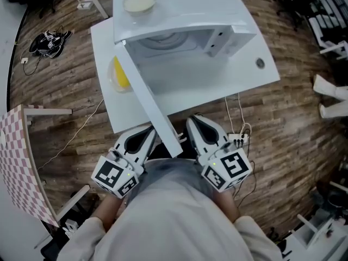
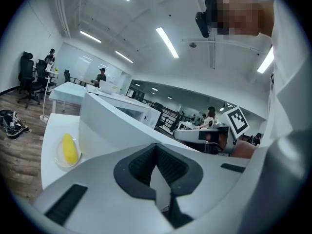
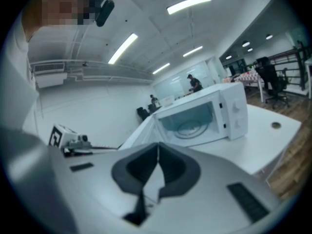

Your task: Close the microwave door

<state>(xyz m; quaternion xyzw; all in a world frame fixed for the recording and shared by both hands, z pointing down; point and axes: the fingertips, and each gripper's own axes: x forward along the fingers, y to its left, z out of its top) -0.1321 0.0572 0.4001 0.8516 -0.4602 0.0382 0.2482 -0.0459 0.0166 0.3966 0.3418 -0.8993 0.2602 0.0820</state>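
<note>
While both pairs of jaws are pressed together on nothing, the left gripper [image 1: 148, 132] and right gripper [image 1: 197, 123] sit either side of the free edge of the door [image 1: 149, 105], which stands wide open. Ahead of the jaws, the white microwave [image 1: 185, 31] stands on a white bench [image 1: 255, 78]. Its glass turntable [image 3: 189, 127] shows inside, and a bowl [image 1: 139, 2] rests on top.

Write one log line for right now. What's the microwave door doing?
microwave door: open | left gripper: shut, empty | right gripper: shut, empty
</note>
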